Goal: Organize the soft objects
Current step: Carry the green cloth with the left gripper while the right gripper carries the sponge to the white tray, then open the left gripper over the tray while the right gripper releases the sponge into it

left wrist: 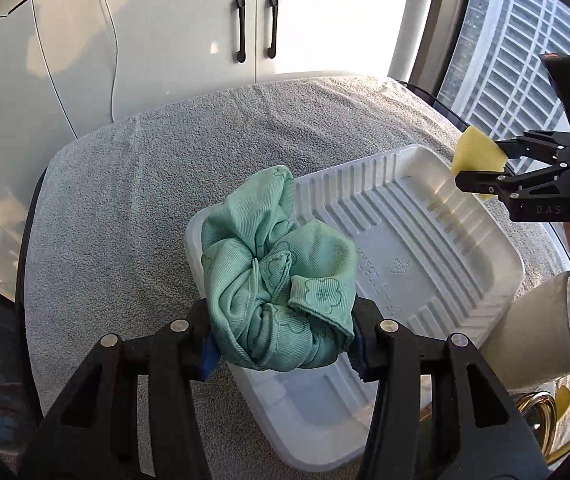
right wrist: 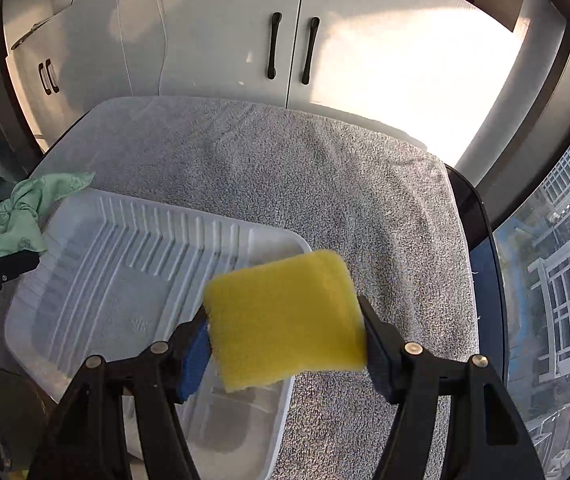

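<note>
While L tongs (left wrist: 283,334) clamp green cloth (left wrist: 277,280), R tongs (right wrist: 285,340) pinch yellow sponge (right wrist: 285,316).

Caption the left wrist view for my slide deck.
Left gripper holds a bunched green cloth over the white tray.

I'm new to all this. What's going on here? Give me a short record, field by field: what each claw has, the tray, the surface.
left gripper: shut on a bunched green cloth, held over one end of the tray
right gripper: shut on a yellow sponge, held over the tray's opposite edge
tray: white, ribbed, nothing lying in it
surface: grey towel spread under the tray
background: white cabinet doors with black handles; window to one side
</note>
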Motion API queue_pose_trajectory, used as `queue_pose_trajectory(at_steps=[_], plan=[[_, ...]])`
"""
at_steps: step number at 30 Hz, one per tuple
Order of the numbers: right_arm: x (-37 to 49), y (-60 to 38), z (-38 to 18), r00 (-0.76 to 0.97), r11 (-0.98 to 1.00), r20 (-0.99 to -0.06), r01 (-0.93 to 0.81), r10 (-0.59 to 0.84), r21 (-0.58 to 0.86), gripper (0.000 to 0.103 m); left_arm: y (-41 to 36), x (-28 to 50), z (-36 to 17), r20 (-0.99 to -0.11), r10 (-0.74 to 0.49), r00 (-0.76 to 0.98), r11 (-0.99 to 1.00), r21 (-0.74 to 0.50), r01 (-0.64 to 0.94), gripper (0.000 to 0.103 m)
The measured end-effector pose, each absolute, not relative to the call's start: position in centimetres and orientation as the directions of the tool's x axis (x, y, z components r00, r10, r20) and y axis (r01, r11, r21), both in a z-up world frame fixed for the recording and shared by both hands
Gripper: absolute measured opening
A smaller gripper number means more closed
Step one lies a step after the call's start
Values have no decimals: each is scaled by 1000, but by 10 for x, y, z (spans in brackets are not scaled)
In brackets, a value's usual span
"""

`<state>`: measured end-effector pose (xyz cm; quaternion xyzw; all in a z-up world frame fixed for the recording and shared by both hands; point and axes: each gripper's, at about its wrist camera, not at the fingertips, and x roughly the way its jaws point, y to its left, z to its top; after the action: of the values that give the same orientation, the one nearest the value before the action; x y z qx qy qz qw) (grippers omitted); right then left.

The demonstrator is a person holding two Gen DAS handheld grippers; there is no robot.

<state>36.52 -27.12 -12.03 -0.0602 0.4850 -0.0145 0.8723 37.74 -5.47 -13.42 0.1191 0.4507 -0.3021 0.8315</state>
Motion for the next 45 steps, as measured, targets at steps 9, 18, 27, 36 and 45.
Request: queue_pose_trajectory(at_steps=[9, 18, 27, 36, 45], plan=[[397, -243, -148, 402, 978, -913, -208, 69, -17, 68, -75, 381, -159, -872, -361, 330, 771, -80, 632, 49], [399, -236, -167, 364, 971, -929, -239, 66, -24, 69, -88, 382, -178, -905, -324, 277, 769, -82, 634, 58], [402, -239, -177, 297, 963, -950, -267, 94, 12, 84, -90, 393, -174, -912, -342, 224, 771, -137, 622, 61], [390, -256, -151, 341, 962, -921, -251, 188, 104, 87, -78, 387, -152, -875, -453, 169, 743, -266, 614, 65], [382, -267, -140, 363, 971, -914, -216, 178, 103, 97, -65, 397, -148, -855, -488, 173, 794, -353, 495, 69]])
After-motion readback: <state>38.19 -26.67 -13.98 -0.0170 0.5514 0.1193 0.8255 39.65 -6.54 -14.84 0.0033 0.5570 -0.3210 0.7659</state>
